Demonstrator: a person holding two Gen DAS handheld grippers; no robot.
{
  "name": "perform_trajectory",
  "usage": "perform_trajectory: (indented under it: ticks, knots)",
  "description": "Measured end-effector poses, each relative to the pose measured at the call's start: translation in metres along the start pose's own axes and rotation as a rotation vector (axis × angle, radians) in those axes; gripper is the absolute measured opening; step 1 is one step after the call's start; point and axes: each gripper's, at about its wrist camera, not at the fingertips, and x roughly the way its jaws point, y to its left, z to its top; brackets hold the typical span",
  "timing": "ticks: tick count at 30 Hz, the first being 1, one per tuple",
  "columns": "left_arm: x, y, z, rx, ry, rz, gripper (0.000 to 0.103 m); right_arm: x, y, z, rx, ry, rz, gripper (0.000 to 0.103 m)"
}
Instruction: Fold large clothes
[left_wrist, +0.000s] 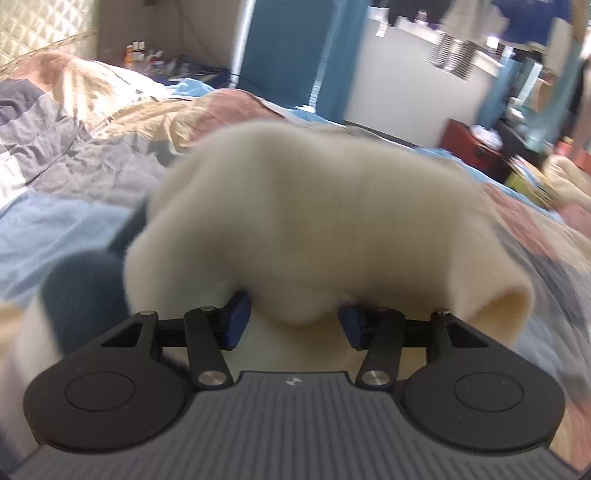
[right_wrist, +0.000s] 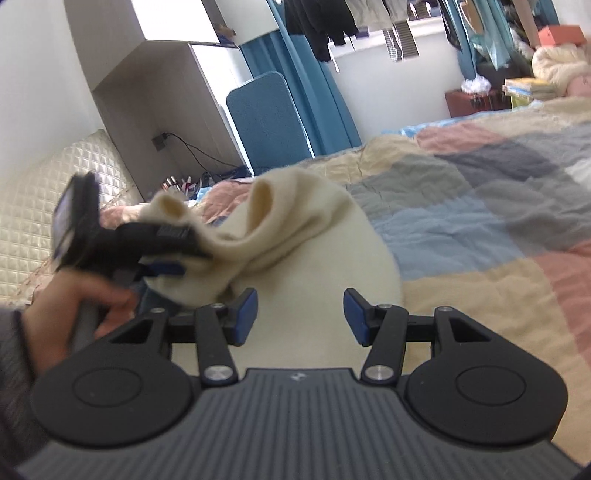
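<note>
Left wrist view — left tool (left_wrist: 293, 319) grips cream sweater (left_wrist: 314, 206), bunched over quilt (left_wrist: 66, 173).

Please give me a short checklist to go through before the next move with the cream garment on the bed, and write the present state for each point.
1. Left gripper has cream garment between its pads: ok; a bunch of it sits there, also seen in the right wrist view.
2. Firmness of that grip: cannot tell; the fabric is blurred.
3. Right gripper free to take another edge: ok; its jaws are open, nothing pinched, garment lying under them.
4. Garment flat for a fold: not ok; it is bunched, with an open sleeve end sticking out.
5. Patchwork quilt offers bare space to the right: ok.
</note>
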Motion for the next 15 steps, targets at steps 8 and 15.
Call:
perform_trajectory:
  ticks: [8,15]
  knots:
    - [0.091,0.006,0.034,0.082,0.050,0.105,0.054,0.037,-0.010,-0.006,-0.037,0.027,-0.045,0.054]
    - [0.067,0.008,0.032,0.111,0.050,0.051,0.055,0.047,-0.013,-0.008,-0.027,0.029,-0.063,0.054]
